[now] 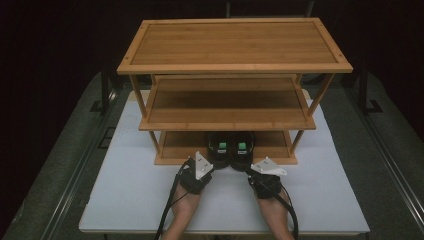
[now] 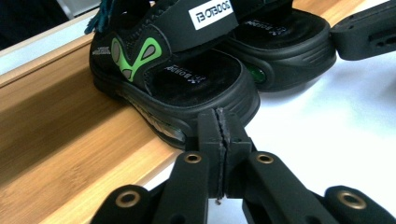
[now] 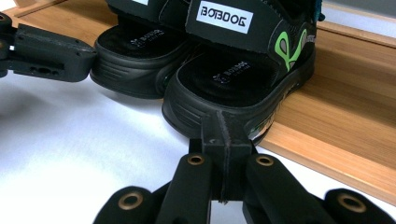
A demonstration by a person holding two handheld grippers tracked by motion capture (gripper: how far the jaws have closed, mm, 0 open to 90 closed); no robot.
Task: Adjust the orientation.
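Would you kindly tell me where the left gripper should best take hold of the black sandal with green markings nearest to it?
Probably the black sandal with green markings is best gripped at its thick heel rim, approached from the table side. The heel overhangs the bamboo rack's bottom shelf towards the left gripper, whose jaws stand shut against it and must open first. The strap overhead blocks a grip from above.

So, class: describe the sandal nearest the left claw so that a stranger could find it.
Start at the three-tier bamboo rack. Two black sandals sit half on its bottom shelf. Yours is the left sandal, its heel at the left claw.
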